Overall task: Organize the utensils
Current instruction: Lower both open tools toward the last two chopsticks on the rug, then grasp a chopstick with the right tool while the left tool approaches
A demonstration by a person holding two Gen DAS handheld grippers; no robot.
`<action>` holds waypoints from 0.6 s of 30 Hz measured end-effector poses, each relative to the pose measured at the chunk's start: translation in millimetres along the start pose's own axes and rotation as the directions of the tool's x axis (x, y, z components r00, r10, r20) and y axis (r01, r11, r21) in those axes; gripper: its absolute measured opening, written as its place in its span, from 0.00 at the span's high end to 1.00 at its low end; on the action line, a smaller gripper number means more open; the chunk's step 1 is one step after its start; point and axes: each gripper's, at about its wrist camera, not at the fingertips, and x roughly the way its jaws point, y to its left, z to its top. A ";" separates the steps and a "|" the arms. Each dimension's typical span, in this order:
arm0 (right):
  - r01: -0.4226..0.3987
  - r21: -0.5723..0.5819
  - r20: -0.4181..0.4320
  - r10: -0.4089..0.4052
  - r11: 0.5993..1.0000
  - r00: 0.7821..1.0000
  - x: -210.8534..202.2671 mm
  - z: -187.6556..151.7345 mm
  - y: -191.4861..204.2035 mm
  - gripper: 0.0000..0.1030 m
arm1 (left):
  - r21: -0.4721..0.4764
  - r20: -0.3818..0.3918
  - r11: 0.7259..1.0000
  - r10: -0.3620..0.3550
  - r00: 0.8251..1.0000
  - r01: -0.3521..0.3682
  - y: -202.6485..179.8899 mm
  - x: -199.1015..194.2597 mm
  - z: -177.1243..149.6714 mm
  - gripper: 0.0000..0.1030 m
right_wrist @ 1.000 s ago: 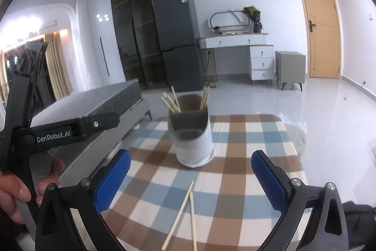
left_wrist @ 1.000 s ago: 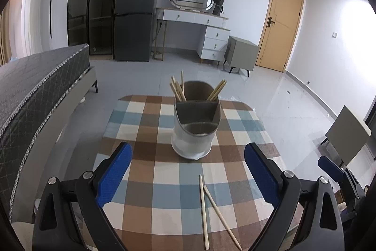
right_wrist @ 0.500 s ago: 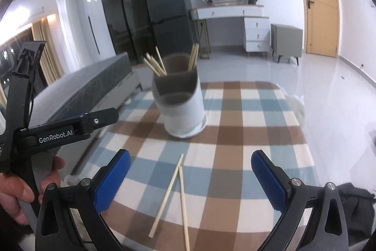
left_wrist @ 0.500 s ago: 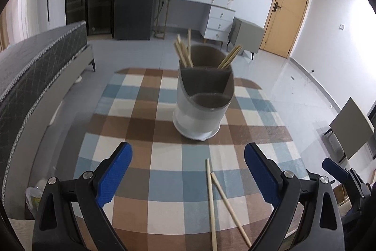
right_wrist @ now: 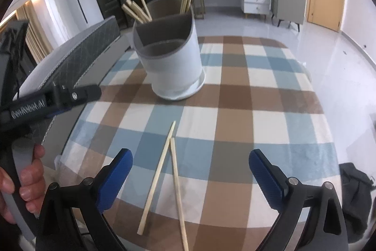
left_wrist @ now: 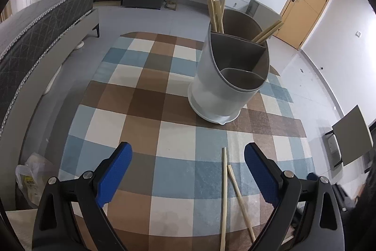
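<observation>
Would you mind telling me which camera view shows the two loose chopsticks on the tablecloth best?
The right wrist view: both loose chopsticks lie nearly whole between the open right gripper. The left wrist view shows them low and right, partly cut off by the left gripper.

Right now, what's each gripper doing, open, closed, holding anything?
Left gripper: open, holding nothing.
Right gripper: open, holding nothing, above two loose chopsticks.
</observation>
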 end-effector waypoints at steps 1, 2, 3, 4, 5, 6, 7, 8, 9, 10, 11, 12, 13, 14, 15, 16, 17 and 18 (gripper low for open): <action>0.000 -0.005 -0.007 0.000 1.000 1.000 2.5 0.0 1.1 0.06 | -0.006 -0.005 1.000 0.000 1.000 0.000 1.5 1.1 1.2 0.09; 0.001 -0.012 -0.021 -0.002 1.000 1.000 6.3 -1.3 2.4 0.07 | -0.016 -0.010 1.000 0.000 1.000 -0.001 3.6 1.4 2.3 0.09; 0.001 -0.016 -0.031 -0.002 1.000 1.000 9.4 -1.4 3.8 0.08 | -0.023 -0.013 1.000 0.001 1.000 -0.001 6.3 2.8 3.7 0.09; 0.000 -0.019 -0.042 -0.001 1.000 0.999 12.4 -1.5 4.9 0.08 | -0.038 -0.018 0.999 0.007 1.000 -0.007 9.3 2.8 4.8 0.09; -0.004 -0.024 -0.060 0.002 1.000 0.998 16.5 -2.0 6.0 0.12 | -0.051 -0.022 0.999 0.010 1.000 -0.012 11.9 3.2 5.7 0.09; -0.005 -0.028 -0.069 0.003 1.000 0.998 19.0 -1.8 7.0 0.19 | -0.066 -0.028 0.998 0.011 1.000 -0.013 15.2 4.1 7.3 0.09; -0.003 -0.036 -0.087 0.000 0.999 0.996 24.4 -1.5 8.3 0.21 | -0.085 -0.034 0.996 0.012 0.999 -0.015 18.3 4.5 7.8 0.09; -0.003 -0.040 -0.100 -0.002 0.999 0.995 29.1 -0.9 9.3 0.22 | -0.107 -0.040 0.994 0.009 0.999 -0.014 21.9 4.8 8.4 0.09; -0.001 -0.044 -0.111 -0.004 0.999 0.994 33.8 0.0 10.1 0.25 | -0.122 -0.042 0.992 0.006 0.999 -0.011 24.8 5.3 9.6 0.09; 0.003 -0.046 -0.119 -0.008 0.999 0.993 38.1 0.8 10.8 0.26 | -0.140 -0.042 0.990 0.007 0.999 -0.012 28.0 5.0 10.9 0.09; 0.008 -0.052 -0.133 -0.015 0.999 0.991 43.8 1.9 11.7 0.27 | -0.152 -0.041 0.988 0.010 0.999 -0.016 30.5 4.6 12.4 0.09; 0.011 -0.056 -0.142 -0.019 0.998 0.990 47.5 2.3 12.2 0.28 | -0.162 -0.038 0.987 0.011 0.999 -0.017 32.2 3.9 13.9 0.09; 0.018 -0.069 -0.160 -0.028 0.997 0.987 53.3 3.2 13.6 0.31 | -0.172 -0.035 0.985 0.012 0.999 -0.018 34.1 3.1 14.6 0.09; 0.022 -0.081 -0.174 -0.035 0.997 0.984 57.7 3.7 14.8 0.32 | -0.183 -0.034 0.983 0.012 0.999 -0.018 36.2 2.4 15.4 0.09; 0.026 -0.095 -0.186 -0.043 0.995 0.982 62.1 4.0 16.2 0.35 | -0.189 -0.035 0.982 0.011 0.999 -0.017 37.8 2.6 16.5 0.09; 0.033 -0.111 -0.198 -0.055 0.993 0.979 66.1 4.2 17.7 0.36 | -0.200 -0.036 0.980 0.007 0.999 -0.014 40.0 2.3 17.3 0.09; 0.039 -0.128 -0.208 -0.065 0.991 0.976 69.3 4.3 19.8 0.37 | -0.210 -0.037 0.978 0.004 0.999 -0.011 42.1 2.0 18.1 0.09; 0.041 -0.144 -0.216 -0.072 0.989 0.974 72.5 4.6 21.7 0.40 | -0.216 -0.038 0.976 0.002 0.999 -0.010 43.8 2.2 19.1 0.09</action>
